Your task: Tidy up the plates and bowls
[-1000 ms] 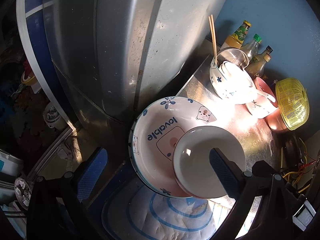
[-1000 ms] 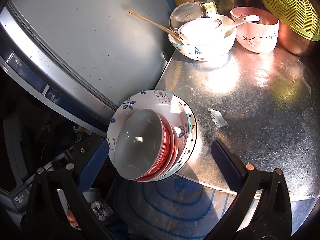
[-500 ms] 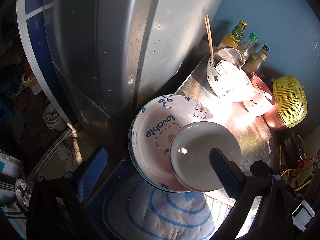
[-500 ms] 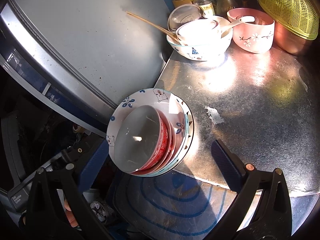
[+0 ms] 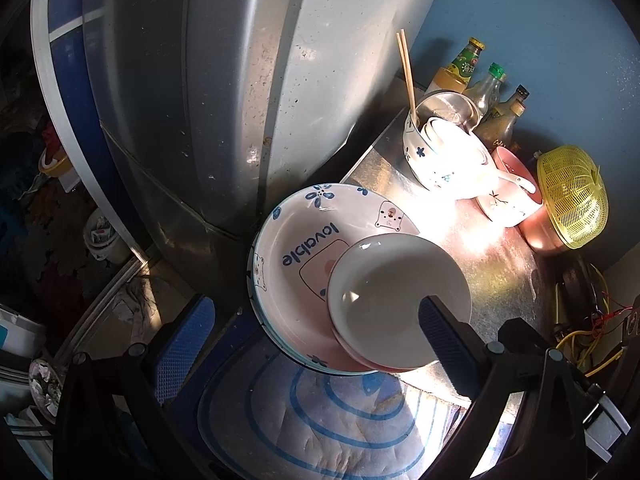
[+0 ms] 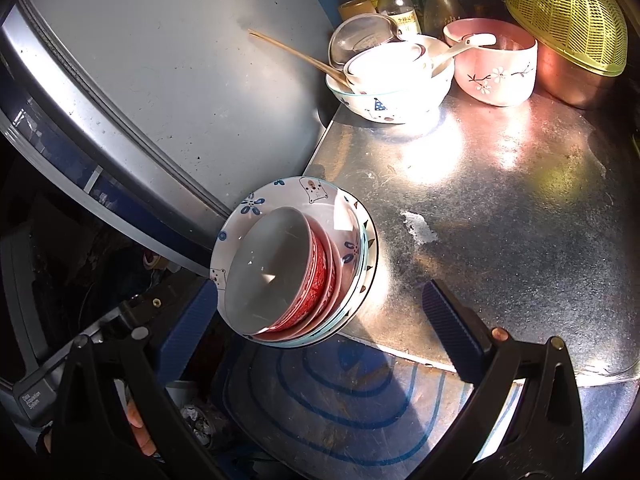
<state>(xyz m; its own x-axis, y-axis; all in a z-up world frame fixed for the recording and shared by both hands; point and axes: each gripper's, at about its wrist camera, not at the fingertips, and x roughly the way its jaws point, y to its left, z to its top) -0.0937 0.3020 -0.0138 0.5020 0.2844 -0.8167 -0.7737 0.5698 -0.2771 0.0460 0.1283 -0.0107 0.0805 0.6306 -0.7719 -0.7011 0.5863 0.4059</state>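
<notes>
A stack of bear-print plates (image 5: 296,240) marked "lovable" with red-patterned bowls (image 5: 400,292) nested on it leans tilted at the near left corner of the metal counter (image 6: 500,208). The stack also shows in the right wrist view (image 6: 288,264). My left gripper (image 5: 316,336) is open, its fingers either side of the stack and a little short of it. My right gripper (image 6: 320,328) is open too, straddling the stack from nearer. At the back stand a white bowl with chopsticks and a smaller bowl inside (image 6: 392,80) and a pink flowered bowl with a spoon (image 6: 496,68).
A grey appliance wall (image 5: 224,80) rises at the left of the counter. Bottles (image 6: 396,4) and a yellow plastic basket on a copper pot (image 6: 568,20) stand at the back. A blue-ringed lid (image 6: 340,392) lies below the counter's front edge. Wires (image 5: 592,336) lie at the right.
Both cameras have drawn back slightly from the stack, so more of the back of the counter shows. The stack and the other dishes have not moved.
</notes>
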